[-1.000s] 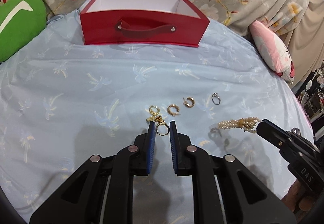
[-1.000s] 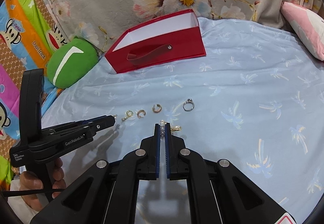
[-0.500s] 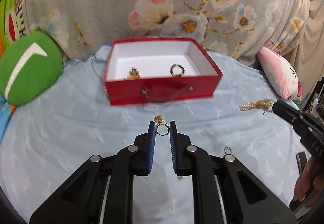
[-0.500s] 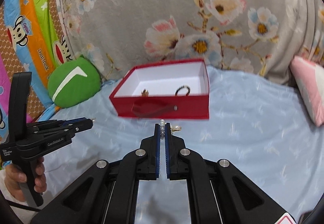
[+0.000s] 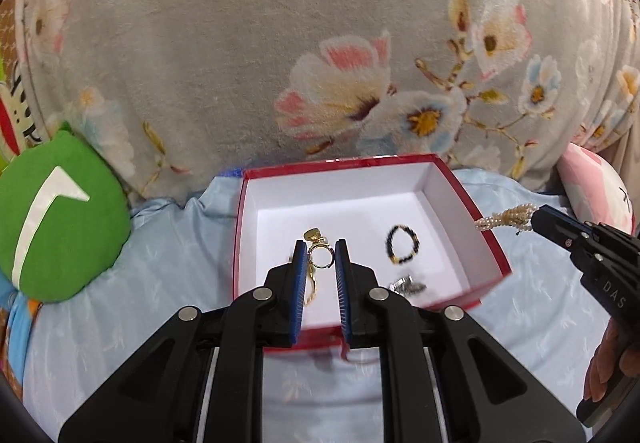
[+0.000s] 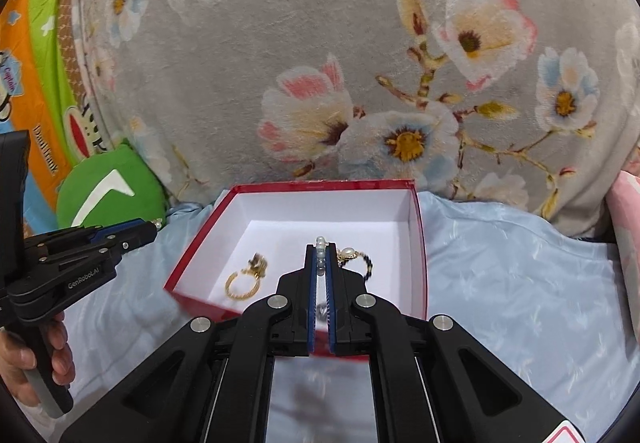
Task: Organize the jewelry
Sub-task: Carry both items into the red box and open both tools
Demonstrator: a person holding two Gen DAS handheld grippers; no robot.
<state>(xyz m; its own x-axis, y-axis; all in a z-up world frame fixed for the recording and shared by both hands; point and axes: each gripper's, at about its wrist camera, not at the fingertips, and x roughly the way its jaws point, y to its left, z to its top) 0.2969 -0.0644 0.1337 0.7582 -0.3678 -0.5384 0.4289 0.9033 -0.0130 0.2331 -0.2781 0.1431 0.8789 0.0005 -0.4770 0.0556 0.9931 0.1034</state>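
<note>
A red box [image 5: 486, 239] with a white inside stands on the blue sheet; it also shows in the right wrist view [image 6: 418, 243]. My left gripper [image 5: 320, 249] is shut on a gold earring [image 5: 320, 255] and holds it above the box's front left part. My right gripper [image 6: 320, 253] is shut on a pearl bracelet [image 6: 320, 243] above the box; in the left wrist view the pearl bracelet [image 5: 506, 218] hangs over the box's right wall. Inside lie a black bead bracelet [image 5: 402, 243], a gold ring [image 6: 242, 287] and a silver piece [image 5: 406, 285].
A green cushion [image 5: 56, 219] lies left of the box. A flowered grey blanket [image 5: 320, 43] rises behind it. A pink cushion [image 5: 596, 183] sits at the right. The blue sheet [image 6: 520, 283] spreads around the box.
Both grippers have lifted their jewelry off the sheet and moved forward to the red box, now holding it above the box's inside. The loose earrings on the sheet are out of view.
</note>
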